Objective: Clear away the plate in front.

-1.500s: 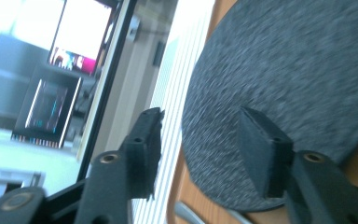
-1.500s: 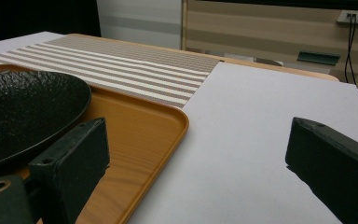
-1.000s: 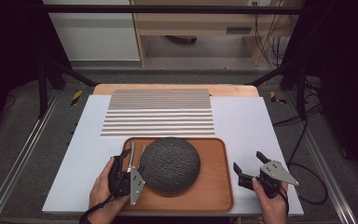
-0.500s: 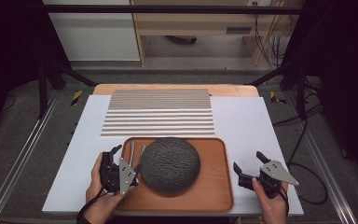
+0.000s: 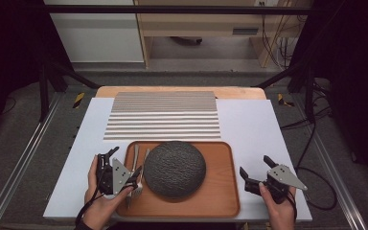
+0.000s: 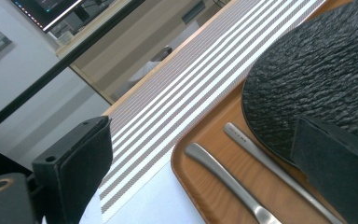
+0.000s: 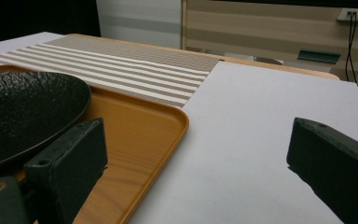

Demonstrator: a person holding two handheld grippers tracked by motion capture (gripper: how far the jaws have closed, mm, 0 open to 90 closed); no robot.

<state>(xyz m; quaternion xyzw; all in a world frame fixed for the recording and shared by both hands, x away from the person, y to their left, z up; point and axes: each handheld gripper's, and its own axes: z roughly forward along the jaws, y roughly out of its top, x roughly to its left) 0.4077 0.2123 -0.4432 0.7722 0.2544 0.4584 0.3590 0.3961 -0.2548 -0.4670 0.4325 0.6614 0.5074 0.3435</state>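
Here the left gripper [image 5: 123, 165] sits over the tray's [image 5: 220, 191] left edge, jaws wide and just been opening, nothing between them. Two pieces of cutlery [image 5: 135, 165] lie side by side on the tray, just left of the dark plate [image 5: 175, 168], one jaw above them. In the left gripper view the two handles [image 6: 242, 163] run alongside the plate rim. Right gripper [image 5: 255, 171] rests on the counter [image 5: 254, 124] right of the tray, jaws wide, empty. A striped mat [image 5: 163, 115] lies behind the tray.

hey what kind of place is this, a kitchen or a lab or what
Likely a lab set up for recording table-setting: a white table inside a black frame, loose cables on the grey floor, and a wooden tray with a dark plate.
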